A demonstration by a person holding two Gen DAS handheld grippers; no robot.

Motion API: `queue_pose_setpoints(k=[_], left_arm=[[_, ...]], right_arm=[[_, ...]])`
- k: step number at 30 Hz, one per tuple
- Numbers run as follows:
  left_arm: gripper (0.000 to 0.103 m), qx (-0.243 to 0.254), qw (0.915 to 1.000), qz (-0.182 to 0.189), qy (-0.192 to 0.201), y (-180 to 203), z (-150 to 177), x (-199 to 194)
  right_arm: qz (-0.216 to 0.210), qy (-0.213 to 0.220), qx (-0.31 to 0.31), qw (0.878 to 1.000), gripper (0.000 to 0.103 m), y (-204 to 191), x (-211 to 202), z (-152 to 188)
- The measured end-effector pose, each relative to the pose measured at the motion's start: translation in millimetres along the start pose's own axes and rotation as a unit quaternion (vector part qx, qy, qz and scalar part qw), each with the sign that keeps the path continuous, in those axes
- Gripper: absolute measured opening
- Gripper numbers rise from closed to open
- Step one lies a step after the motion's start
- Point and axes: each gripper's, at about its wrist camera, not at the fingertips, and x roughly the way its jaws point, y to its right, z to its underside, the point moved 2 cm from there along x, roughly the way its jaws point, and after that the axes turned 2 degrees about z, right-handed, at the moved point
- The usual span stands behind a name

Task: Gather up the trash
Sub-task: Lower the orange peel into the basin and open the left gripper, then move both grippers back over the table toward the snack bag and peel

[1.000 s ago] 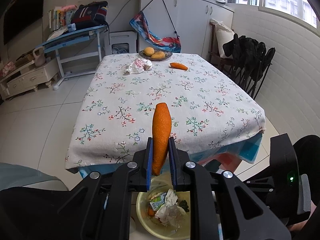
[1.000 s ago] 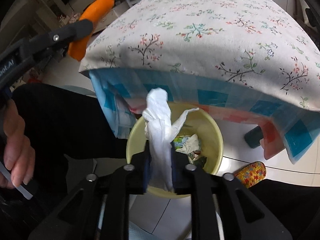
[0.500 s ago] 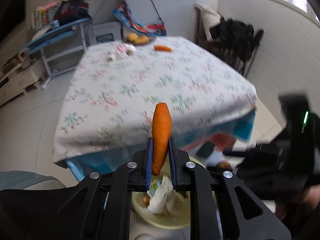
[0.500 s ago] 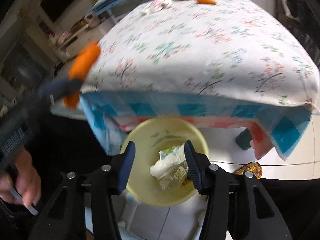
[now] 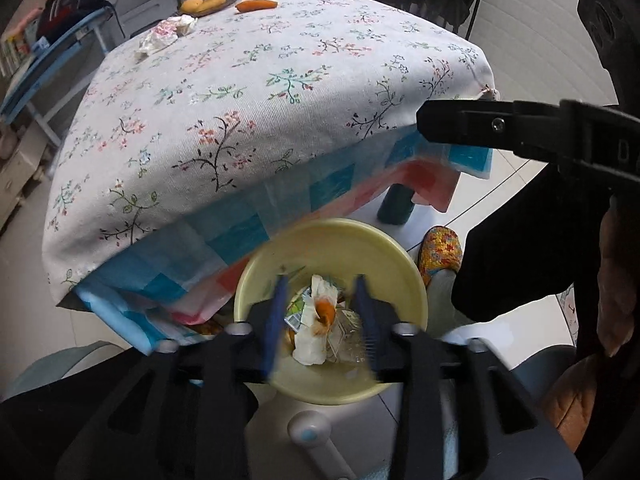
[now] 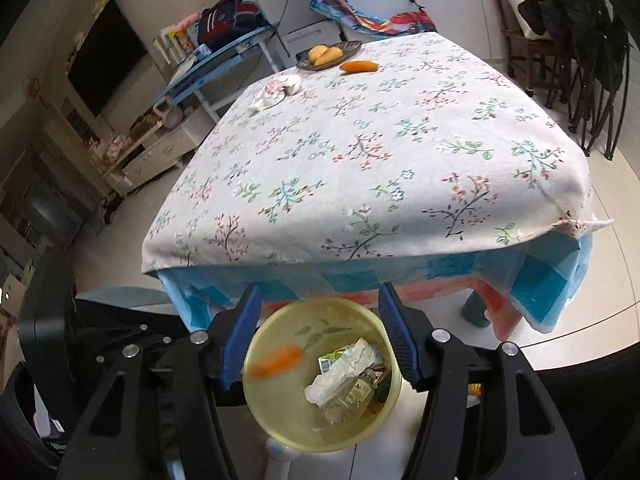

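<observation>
A yellow bin (image 5: 400,264) (image 6: 280,424) stands on the floor in front of the table and holds white tissue (image 5: 310,344) (image 6: 340,376), a carton and a clear bottle. An orange peel (image 5: 325,312) (image 6: 278,362) is blurred inside the bin, below my left gripper (image 5: 320,316), which is open and empty right above it. My right gripper (image 6: 320,338) is open and empty over the bin; it also shows in the left wrist view (image 5: 460,126). More crumpled wrappers (image 5: 162,36) (image 6: 276,92) and another orange peel (image 5: 256,5) (image 6: 359,66) lie at the far end of the table.
The table has a floral cloth (image 5: 260,92) (image 6: 380,152) over a blue and red one. A dish of fruit (image 5: 206,0) (image 6: 328,54) sits at its far end. A patterned slipper (image 5: 440,252) and a table leg are right of the bin. Dark folding chairs (image 6: 580,40) stand at the right.
My left gripper tipped down over the bin and opened, and the orange peel dropped out of it into the bin. My right gripper let go of the white tissue earlier and stays open.
</observation>
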Motion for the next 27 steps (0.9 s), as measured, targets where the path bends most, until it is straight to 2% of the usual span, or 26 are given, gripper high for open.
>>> queue_pose_setpoints(k=[2, 11, 20, 27], left_arm=[[0.053, -0.001, 1.0000, -0.007, 0.004, 0, -1, -1], [0.068, -0.005, 0.9995, -0.024, 0.021, -4, -3, -8], [0.079, -0.022, 0.9975, -0.037, 0.056, -10, -10, -19], [0.083, -0.039, 0.9947, -0.046, 0.083, -17, -18, -29]], right_arm=[[0.001, 0.003, 0.004, 1.000, 0.062, 0, 0, -1], [0.005, 0.011, 0.007, 1.000, 0.068, 2, -2, -1], [0.009, 0.019, 0.011, 1.000, 0.072, 6, -5, -1], [0.012, 0.026, 0.010, 1.000, 0.072, 5, -7, -3]])
